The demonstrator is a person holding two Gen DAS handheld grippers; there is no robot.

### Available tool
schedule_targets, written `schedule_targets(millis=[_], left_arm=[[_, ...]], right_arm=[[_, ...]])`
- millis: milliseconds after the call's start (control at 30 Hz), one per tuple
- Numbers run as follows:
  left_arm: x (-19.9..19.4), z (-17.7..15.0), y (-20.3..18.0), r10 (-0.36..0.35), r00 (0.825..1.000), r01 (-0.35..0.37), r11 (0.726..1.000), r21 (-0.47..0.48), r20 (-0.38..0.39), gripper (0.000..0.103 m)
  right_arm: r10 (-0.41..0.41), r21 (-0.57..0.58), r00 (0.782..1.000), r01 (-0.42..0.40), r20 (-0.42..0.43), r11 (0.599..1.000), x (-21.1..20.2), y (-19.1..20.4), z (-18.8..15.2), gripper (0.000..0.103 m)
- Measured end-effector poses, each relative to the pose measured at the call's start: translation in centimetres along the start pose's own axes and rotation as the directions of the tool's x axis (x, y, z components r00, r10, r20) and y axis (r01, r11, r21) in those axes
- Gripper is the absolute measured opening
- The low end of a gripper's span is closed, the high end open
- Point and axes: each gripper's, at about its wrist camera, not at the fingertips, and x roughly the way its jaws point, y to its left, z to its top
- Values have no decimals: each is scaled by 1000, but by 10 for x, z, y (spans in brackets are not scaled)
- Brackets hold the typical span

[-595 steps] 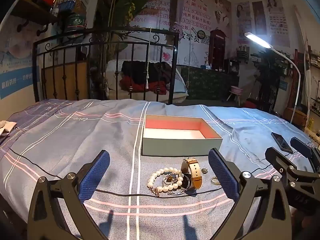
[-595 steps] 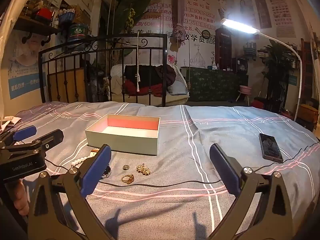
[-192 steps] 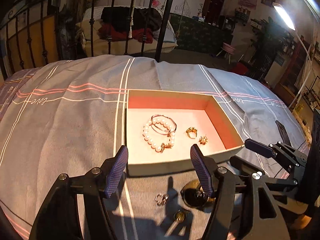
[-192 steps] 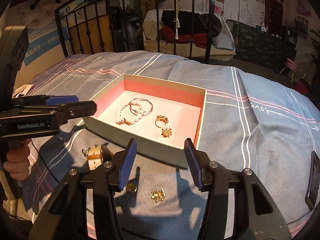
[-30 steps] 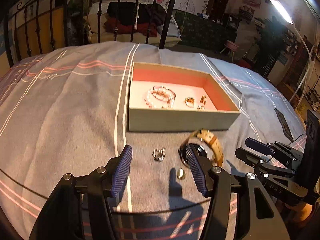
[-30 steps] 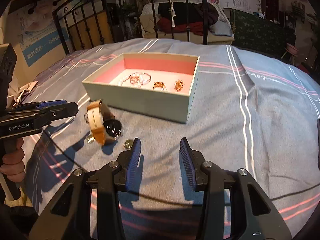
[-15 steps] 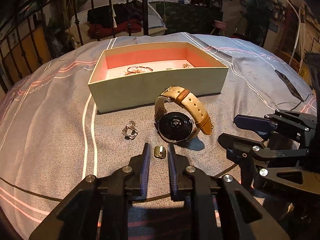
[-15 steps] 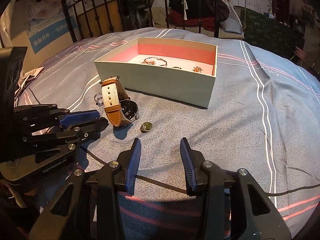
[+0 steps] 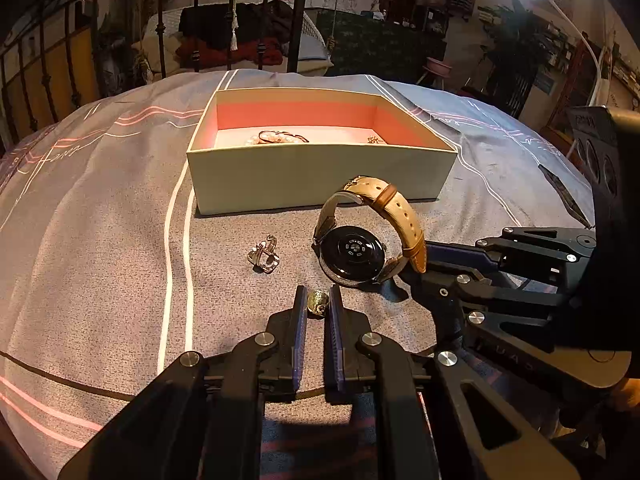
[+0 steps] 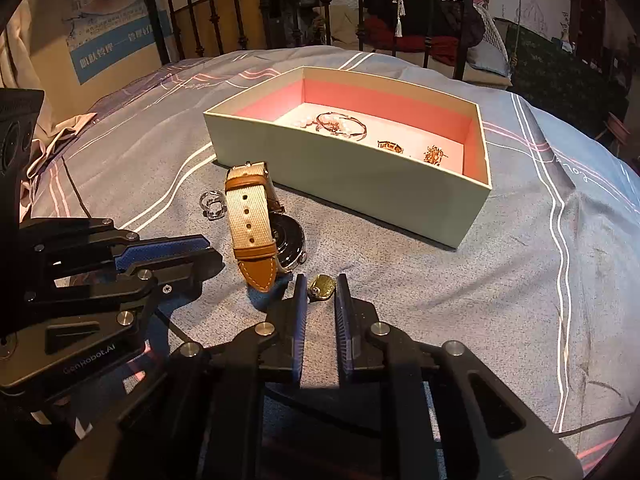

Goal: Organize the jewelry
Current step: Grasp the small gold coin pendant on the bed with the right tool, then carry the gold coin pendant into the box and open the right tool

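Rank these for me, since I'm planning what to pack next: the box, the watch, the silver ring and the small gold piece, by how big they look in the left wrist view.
1. box
2. watch
3. silver ring
4. small gold piece, smallest-looking though nearest the camera

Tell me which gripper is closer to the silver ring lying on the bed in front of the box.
Left. The silver ring lies just ahead and left of the left gripper tips; the right gripper sits on the far side of the watch from it.
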Motion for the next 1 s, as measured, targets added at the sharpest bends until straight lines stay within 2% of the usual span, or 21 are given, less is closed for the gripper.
schedule_targets(millis=[633,1000], left_arm=[[-13,8,-3,-30,999,31,999,-21,11,11],[-24,28,-3,-38,998,40,999,-29,56,11]], right_arm=[[-2,51,999,-1,43,999,-23,-3,-7,15],[-1,52,997,-3,79,999,-34,-3,3,15]])
